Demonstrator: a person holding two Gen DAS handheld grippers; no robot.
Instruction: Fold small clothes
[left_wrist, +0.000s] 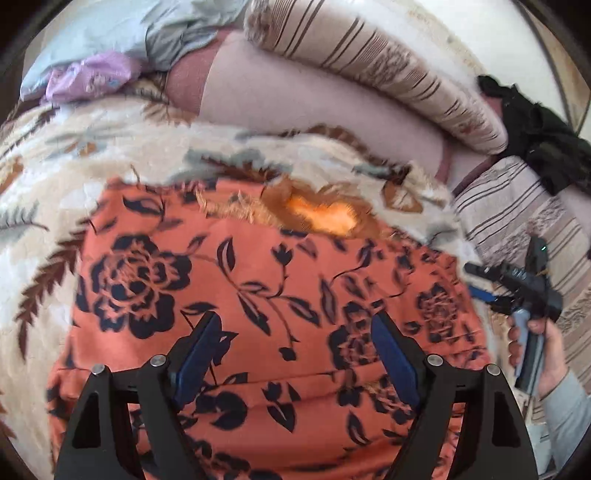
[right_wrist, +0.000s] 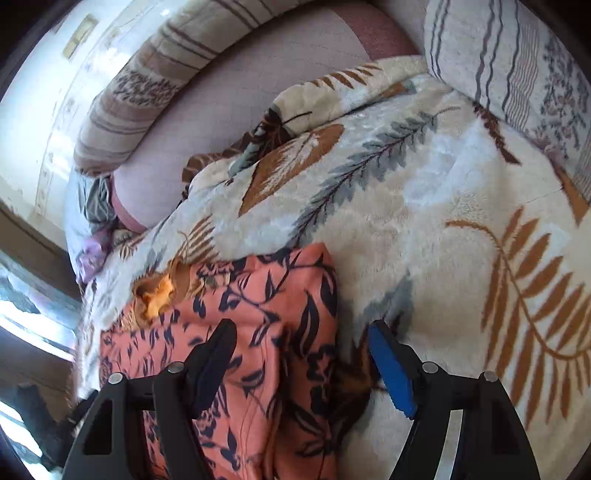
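An orange garment with dark blue flowers (left_wrist: 258, 288) lies spread on a cream leaf-patterned blanket (left_wrist: 55, 184). My left gripper (left_wrist: 293, 332) hovers over its middle, open and empty. In the right wrist view the garment (right_wrist: 258, 314) lies folded, its right edge running between the fingers. My right gripper (right_wrist: 301, 336) is open, straddling that edge above the blanket (right_wrist: 443, 221). The right gripper also shows in the left wrist view (left_wrist: 517, 291) at the garment's right side, held by a hand.
An orange furry patch (left_wrist: 321, 214) lies at the garment's far edge. Striped cushions (left_wrist: 369, 66) and a pink sofa back (left_wrist: 295, 92) lie behind. Black clothing (left_wrist: 546, 136) lies far right, and light blue and purple clothes (left_wrist: 92, 55) far left.
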